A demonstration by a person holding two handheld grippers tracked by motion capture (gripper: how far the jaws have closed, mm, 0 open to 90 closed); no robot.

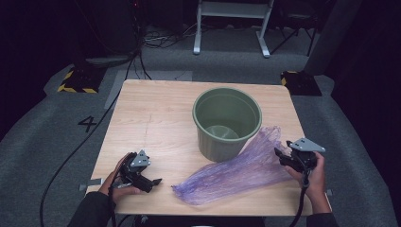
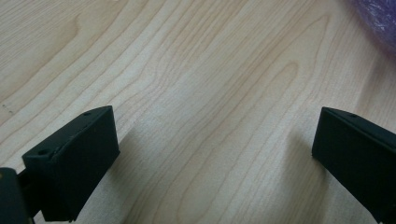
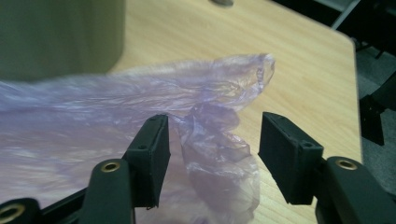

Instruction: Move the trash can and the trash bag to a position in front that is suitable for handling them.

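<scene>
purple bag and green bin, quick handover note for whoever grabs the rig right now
Left tool: open, holding nothing, resting low over the bare table near its front left.
Right tool: open, a crumpled fold of the purple bag between its jaws, not pinched.
Bag lies flat on the table, leaning against the front right of the green bin.
Done: nothing in the bin yet.
Left: probably grip the bag's edge, open it, line the bin.

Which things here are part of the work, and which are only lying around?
Part of the work: purple plastic bag, green bin, right gripper open around a fold of the bag.

Lying around: black cables and white frame on the floor.
</scene>
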